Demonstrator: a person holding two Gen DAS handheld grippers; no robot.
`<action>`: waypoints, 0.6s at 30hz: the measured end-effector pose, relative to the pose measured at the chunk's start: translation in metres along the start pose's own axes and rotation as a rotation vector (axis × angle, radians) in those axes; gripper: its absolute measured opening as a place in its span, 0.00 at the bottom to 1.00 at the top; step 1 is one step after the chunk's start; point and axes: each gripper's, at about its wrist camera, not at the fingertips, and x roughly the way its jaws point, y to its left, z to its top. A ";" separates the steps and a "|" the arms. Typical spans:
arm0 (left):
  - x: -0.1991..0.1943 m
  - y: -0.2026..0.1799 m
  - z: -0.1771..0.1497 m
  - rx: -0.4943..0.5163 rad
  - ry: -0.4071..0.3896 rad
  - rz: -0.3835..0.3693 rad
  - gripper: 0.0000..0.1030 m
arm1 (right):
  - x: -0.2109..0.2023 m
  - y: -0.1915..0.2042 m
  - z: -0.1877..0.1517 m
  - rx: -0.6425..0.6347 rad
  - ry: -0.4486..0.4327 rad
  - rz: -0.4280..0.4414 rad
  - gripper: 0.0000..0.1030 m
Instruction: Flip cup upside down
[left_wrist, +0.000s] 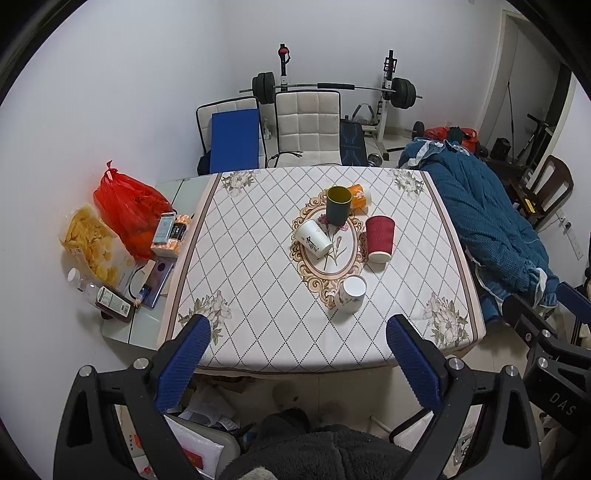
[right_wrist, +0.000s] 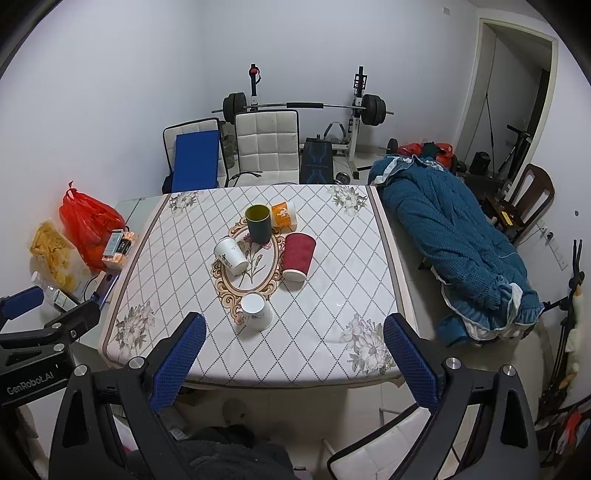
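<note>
Left gripper (left_wrist: 297, 334): held wide apart, empty, before the table (left_wrist: 258, 332).
Right gripper (right_wrist: 293, 332): held wide apart, empty.
Dark cup (left_wrist: 338, 205): upright, mouth up.
Red cup (left_wrist: 379, 239): seen tilted.

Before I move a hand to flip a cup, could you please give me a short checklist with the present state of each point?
1. Left gripper open, nothing between the fingers: ok.
2. Right gripper open, nothing held: ok.
3. A cup stands mouth up: the dark cup, ok.
4. Dark cup free to grasp: not ok, the orange cup lies close behind it.
5. Dark cup holds nothing: cannot tell.
6. Both grippers short of the table: ok.
</note>
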 end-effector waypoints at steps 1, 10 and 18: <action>0.000 0.000 0.000 0.001 0.000 0.000 0.95 | 0.001 0.000 0.000 0.001 -0.001 0.001 0.96; 0.000 0.000 0.001 0.000 0.000 0.003 0.95 | 0.002 0.000 0.001 0.002 0.001 0.004 0.96; 0.000 0.000 0.001 0.002 -0.001 0.001 0.95 | 0.004 0.002 0.004 0.002 0.001 0.008 0.96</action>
